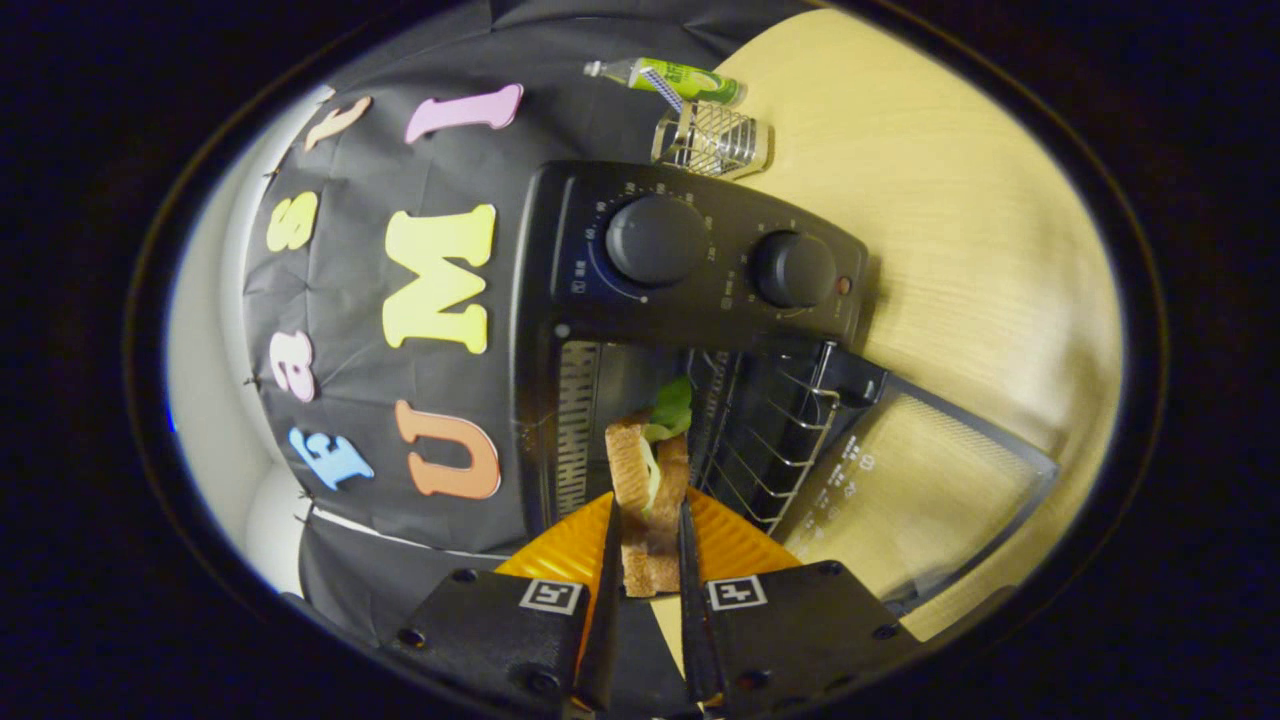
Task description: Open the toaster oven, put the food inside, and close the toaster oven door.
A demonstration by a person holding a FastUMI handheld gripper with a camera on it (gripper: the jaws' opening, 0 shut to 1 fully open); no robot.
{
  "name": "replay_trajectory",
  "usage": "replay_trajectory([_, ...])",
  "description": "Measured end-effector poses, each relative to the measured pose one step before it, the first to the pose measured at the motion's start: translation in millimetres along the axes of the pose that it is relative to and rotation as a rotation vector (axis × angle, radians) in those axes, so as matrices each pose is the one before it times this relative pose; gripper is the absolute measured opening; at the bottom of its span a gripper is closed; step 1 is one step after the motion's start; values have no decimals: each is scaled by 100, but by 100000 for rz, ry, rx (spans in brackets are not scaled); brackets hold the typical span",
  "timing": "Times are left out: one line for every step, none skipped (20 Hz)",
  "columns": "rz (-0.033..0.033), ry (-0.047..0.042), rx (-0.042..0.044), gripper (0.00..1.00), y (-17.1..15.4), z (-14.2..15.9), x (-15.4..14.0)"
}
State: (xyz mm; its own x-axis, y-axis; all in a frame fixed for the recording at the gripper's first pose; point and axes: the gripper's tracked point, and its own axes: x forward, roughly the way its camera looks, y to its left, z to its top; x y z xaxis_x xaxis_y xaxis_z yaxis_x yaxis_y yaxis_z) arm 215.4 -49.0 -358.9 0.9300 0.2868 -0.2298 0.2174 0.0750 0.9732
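Cloth of the booth wall hangs to the left of the fingers, beyond them. Ahead of the fingers stands the toaster oven (690,270), seen rolled over because the gripper (648,540) is turned on its side; its two knobs (655,240) sit on the panel, and its dark mouth lies open just beyond the fingertips.

Between the fingers is the sandwich (648,490), clamped from both sides, one finger against each bread slice. That hold looks chosen to keep the slices and the green leaf filling together while it travels. Its long axis runs straight along the fingers, and its far end, where the leaf sticks out, points into the oven mouth and seems to be just at the opening. An orange plate (735,540) lies just behind it, under the fingers.

Right of the sandwich the wire rack (775,440) shows inside the oven, and further right the door (920,480) lies folded down flat on the desk (950,200), out of the way. Beyond the oven, a wire basket (712,140) and a green bottle (680,80) rest on the desk.

I judge the door is opened and the food is going in; closing remains.
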Motion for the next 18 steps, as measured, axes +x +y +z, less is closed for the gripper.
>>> replay_trajectory([1206,-329,962,32,-131,-37,796])
replay_trajectory([740,-730,784,32,-164,47,864])
replay_trajectory([741,-790,1059,32,-132,204,763])
replay_trajectory([782,129,442,32,-30,-49,643])
replay_trajectory([-406,70,-473,32,-171,34,438])
replay_trajectory([-13,-184,-1121,32,-100,-10,-86])
replay_trajectory([-1883,394,-2028,36,-142,-481,186])
replay_trajectory([-35,-964,-1202,41,174,484,-300])
replay_trajectory([-1029,147,-2395,47,134,12,44])
replay_trajectory([-1474,844,-3070,52,60,-351,109])
replay_trajectory([-875,666,-3072,58,238,-122,-34])
replay_trajectory([-3734,2398,-4472,64,-195,-263,-83])
replay_trajectory([-3223,2395,-4898,69,-149,-94,-331])
replay_trajectory([-3475,2452,-4753,74,-282,-524,-9])
replay_trajectory([-1854,2010,-3728,79,-100,-439,-94])
replay_trajectory([-2069,2144,-2781,81,136,-313,7])
replay_trajectory([-2541,1028,-2420,83,-82,-103,-40])
replay_trajectory([-1888,980,-2070,84,160,-322,-35])
